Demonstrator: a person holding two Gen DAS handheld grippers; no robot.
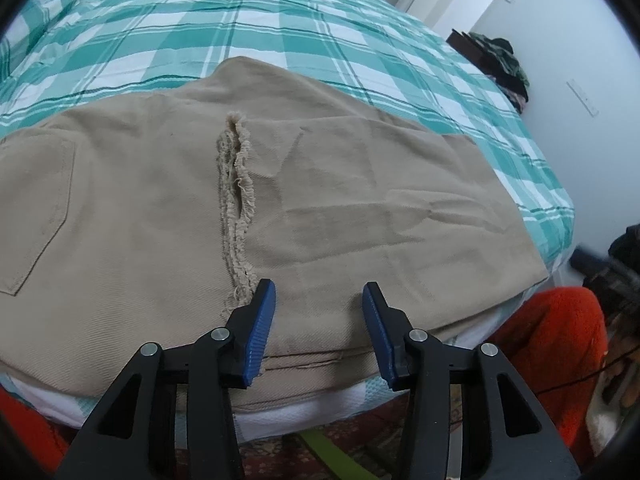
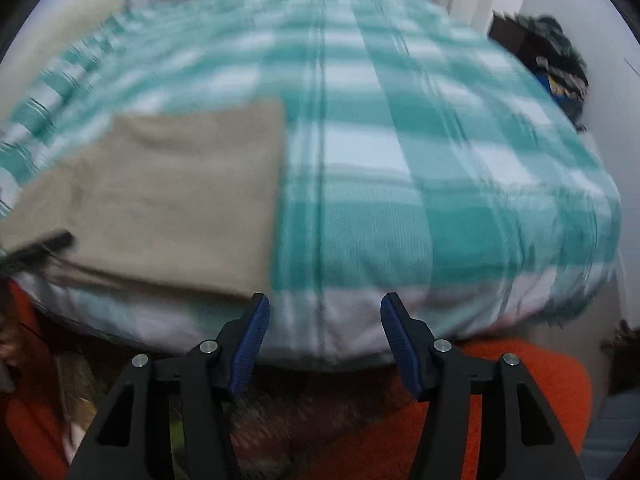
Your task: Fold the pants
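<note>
Beige pants (image 1: 168, 200) lie folded on a bed with a green-and-white checked bedspread (image 1: 280, 40), close to the bed's near edge and toward its right-hand near corner. The legs have been doubled back over the seat, so the frayed raw hems (image 1: 236, 200) run across the middle of the stack, and a back pocket (image 1: 36, 216) shows at the left. Several layers of cloth are stacked along the near edge.

The left claw (image 1: 319, 312) hovers over that near edge, angled steeply down, its blue-padded fingers moderately apart with nothing between them; the left pad sits just beside the end of the frayed hem. The right claw (image 2: 324, 334) is off to the right of the pants (image 2: 160, 192), above bare bedspread (image 2: 440, 160) at the bed's near edge, its jaws also apart and empty. The right view is motion-blurred. A person's orange sleeve or clothing (image 1: 560, 336) shows below the bed edge.

Judging by the look, this is a thick twill cotton: soft and limp, moderately heavy once layered, not slippery, not fragile, though the frayed hems could snag. The stack will sag unless supported at two points. Good places to take hold are likely the folded right edge or the near-edge corners, pinching all layers together instead of the top one alone.
</note>
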